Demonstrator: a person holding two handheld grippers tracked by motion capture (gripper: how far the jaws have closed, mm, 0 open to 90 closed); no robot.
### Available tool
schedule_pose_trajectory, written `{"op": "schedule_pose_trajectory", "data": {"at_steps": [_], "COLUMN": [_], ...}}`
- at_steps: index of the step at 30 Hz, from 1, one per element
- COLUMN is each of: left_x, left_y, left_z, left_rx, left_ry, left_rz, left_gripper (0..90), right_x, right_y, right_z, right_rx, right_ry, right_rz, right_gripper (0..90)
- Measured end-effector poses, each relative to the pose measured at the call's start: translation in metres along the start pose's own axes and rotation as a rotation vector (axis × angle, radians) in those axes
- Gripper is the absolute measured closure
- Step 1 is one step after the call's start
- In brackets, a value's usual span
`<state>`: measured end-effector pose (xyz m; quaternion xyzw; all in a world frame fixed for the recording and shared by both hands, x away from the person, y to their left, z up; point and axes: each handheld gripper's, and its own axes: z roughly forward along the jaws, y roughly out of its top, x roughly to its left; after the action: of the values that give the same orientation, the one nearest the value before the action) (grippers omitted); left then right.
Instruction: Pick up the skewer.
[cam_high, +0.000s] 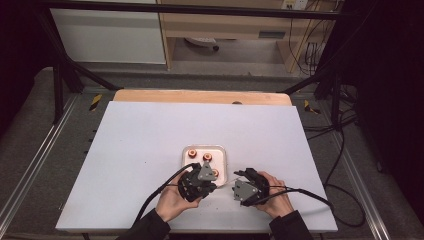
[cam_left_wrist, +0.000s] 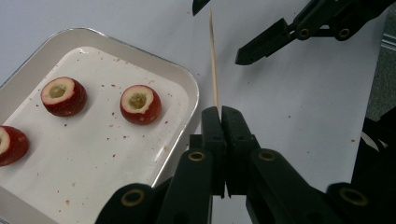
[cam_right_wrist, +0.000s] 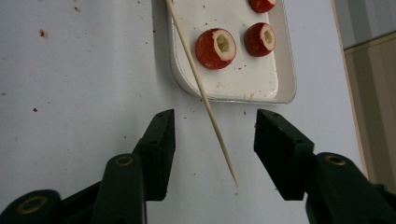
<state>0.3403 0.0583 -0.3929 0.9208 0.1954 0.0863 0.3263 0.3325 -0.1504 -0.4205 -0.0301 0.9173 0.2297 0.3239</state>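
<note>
Low in the centre of the high view, the left gripper (cam_high: 199, 181) and right gripper (cam_high: 247, 187) sit just below a white tray (cam_high: 220, 152) on the worktop (cam_high: 140, 145).

In the left gripper view, the fingers (cam_left_wrist: 211, 135) are pressed together, pinching a wooden skewer (cam_left_wrist: 213, 65) that rises toward the top centre.

In the right gripper view, the skewer (cam_right_wrist: 201, 91) slants down between spread fingers (cam_right_wrist: 161, 140), touching neither; hollowed red fruit pieces (cam_right_wrist: 215, 48) lie in the tray at upper centre.
</note>
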Motion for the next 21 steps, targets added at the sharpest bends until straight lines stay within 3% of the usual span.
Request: {"op": "schedule_pose_trajectory", "data": {"at_steps": [3, 7, 21], "left_x": [-0.0012, -0.0029, -0.0042], "left_y": [0.0025, 0.0053, 0.0075], "left_z": [0.0021, 0.0047, 0.0055], "left_rx": [0.003, 0.005, 0.020], "left_ry": [-0.004, -0.012, -0.024], "left_rz": [0.004, 0.008, 0.025], "left_gripper": [88.8, 88.8, 88.8], "right_x": [0.0008, 0.0017, 0.0068], "right_y": [0.0011, 0.0017, 0.0019], "right_z": [0.0009, 0.0034, 0.0078], "right_rx": [0.000, 0.004, 0.021], "right_ry": [0.006, 0.001, 0.018], "right_rz": [-0.021, -0.114, -0.293], "right_gripper": [52.1, 60.7, 81.4]}}
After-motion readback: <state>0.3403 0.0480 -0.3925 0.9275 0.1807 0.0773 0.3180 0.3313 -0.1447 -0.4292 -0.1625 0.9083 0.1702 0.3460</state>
